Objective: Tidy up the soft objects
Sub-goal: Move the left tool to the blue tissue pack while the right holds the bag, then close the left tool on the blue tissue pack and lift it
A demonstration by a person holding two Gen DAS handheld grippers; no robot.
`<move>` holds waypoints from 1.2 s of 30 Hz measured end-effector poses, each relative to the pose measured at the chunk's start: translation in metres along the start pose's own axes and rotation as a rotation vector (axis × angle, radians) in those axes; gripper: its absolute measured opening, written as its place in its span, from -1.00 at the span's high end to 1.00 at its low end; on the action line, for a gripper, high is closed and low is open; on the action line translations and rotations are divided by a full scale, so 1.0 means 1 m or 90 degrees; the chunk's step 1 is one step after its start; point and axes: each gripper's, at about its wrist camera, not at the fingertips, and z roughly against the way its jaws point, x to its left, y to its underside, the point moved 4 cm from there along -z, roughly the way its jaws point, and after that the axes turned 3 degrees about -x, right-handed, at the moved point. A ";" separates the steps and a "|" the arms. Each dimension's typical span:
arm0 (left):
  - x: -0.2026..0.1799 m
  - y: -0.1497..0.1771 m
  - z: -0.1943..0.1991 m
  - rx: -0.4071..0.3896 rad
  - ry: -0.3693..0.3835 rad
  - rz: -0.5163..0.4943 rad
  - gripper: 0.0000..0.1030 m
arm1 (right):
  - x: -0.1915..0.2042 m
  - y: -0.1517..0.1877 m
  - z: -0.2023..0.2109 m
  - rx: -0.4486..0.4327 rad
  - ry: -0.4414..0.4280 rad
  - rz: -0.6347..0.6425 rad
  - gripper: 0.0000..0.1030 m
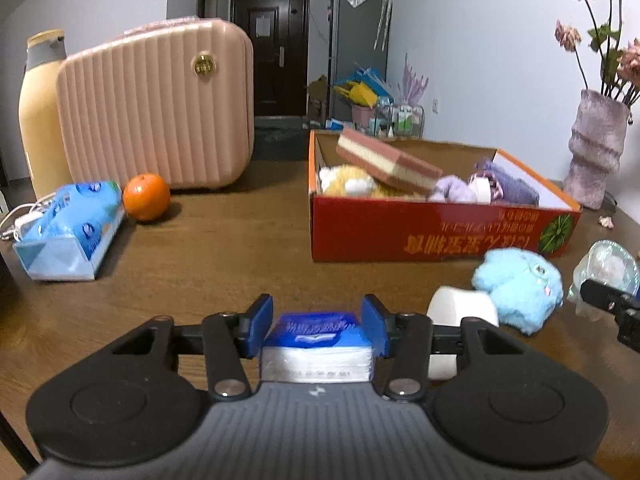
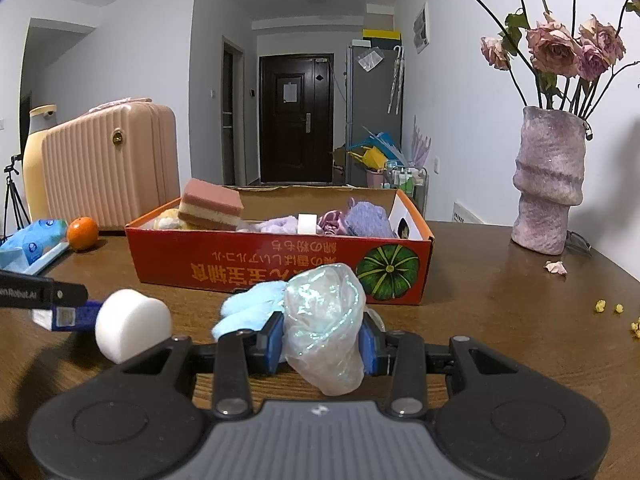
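Room: a pale-walled hallway with a dark door (image 2: 296,118) at centre top of both views.
Worktop: brown wood (image 1: 224,248), carrying everything below.
Box: a red cardboard box (image 2: 256,268) at mid-frame, open at the top, its print upside down and a green pumpkin picture on its right end.
Box contents: a pink-and-cream sponge (image 1: 386,160) tilted against the left rim, a yellow plush (image 1: 348,182) under it, and purple knitted pieces (image 1: 508,184) toward the right.
Left gripper (image 1: 318,326): blue fingers clamped on a small blue tissue pack (image 1: 318,340), white tissue edges showing at the near side; in the right wrist view its tip enters from the left edge.
Right gripper (image 2: 322,338): fingers pressed on a crumpled iridescent plastic bag (image 2: 326,316), which bulges above and below them.
Loose soft things: a light blue plush (image 1: 518,288) lies in front of the box, lower right of the left wrist view, touching a white foam cylinder (image 1: 460,306) on its side.
Left side: a large blue tissue package (image 1: 68,232), an orange (image 1: 146,197) just beside it, a pink ribbed case (image 1: 160,108) behind, and a cream bottle (image 1: 40,108).
Right side: a mauve vase (image 2: 550,180) with dried pink roses (image 2: 556,46), one fallen petal (image 2: 556,267) near its base, yellow crumbs (image 2: 608,307) at the right edge.
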 end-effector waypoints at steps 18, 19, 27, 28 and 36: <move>0.006 0.007 -0.010 0.059 -0.002 0.023 -0.65 | 0.001 -0.003 -0.002 -0.006 -0.005 -0.001 0.26; 0.006 0.010 -0.012 0.070 -0.008 0.021 -0.65 | 0.001 -0.003 -0.003 -0.006 -0.006 -0.001 0.26; 0.008 0.020 -0.023 0.110 -0.013 0.027 -0.45 | 0.001 -0.002 -0.003 -0.002 -0.009 0.000 0.26; 0.008 0.021 -0.024 0.113 -0.011 0.025 -0.34 | 0.002 -0.002 -0.002 -0.002 -0.009 0.000 0.26; 0.005 0.024 -0.026 0.121 -0.009 0.024 -0.02 | 0.002 -0.001 -0.002 -0.001 -0.009 0.001 0.26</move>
